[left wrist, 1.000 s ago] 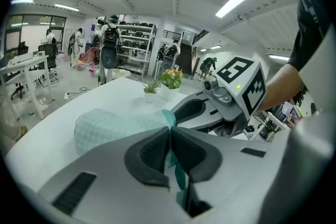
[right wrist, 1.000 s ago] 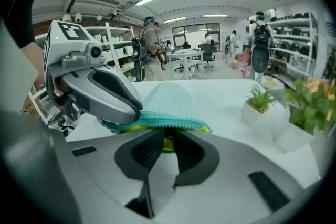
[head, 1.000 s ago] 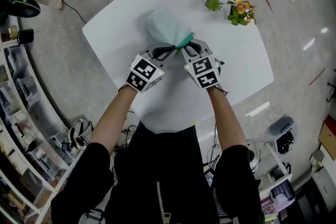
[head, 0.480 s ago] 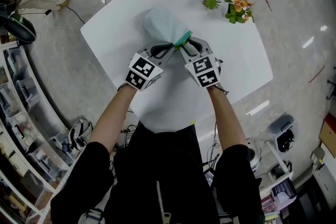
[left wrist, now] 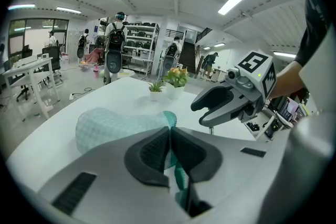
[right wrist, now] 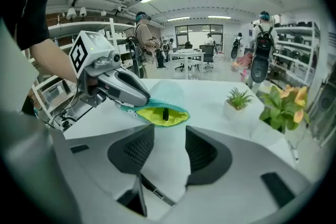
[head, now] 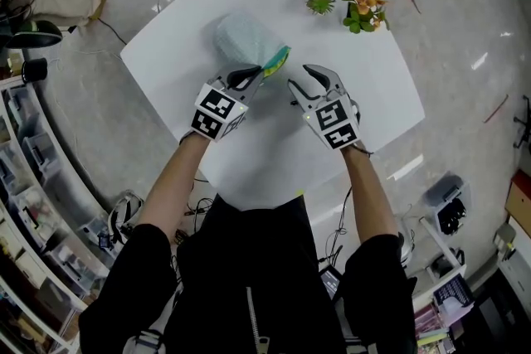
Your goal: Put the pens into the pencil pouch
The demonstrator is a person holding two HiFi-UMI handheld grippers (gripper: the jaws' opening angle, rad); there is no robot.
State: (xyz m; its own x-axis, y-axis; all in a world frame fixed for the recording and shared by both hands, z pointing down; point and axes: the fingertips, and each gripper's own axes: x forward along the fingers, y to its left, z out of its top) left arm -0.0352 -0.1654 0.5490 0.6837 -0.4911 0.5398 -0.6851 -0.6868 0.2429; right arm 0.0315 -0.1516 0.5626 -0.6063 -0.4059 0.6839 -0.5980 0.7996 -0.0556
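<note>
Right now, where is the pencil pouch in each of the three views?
Head view: pencil pouch upper centre on the table, beyond the left gripper.
Left gripper view: pencil pouch left of centre, teal rim pinched in the shut jaws.
Right gripper view: pencil pouch at centre, yellow-lined mouth open.
Shared landmark: spiky potted plant.

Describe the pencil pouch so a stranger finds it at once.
On the white table, the pencil pouch lies at the left gripper, which pinches its edge. Unlike the potted plants, it is a pale-green bag with teal zip and yellow lining.
</note>
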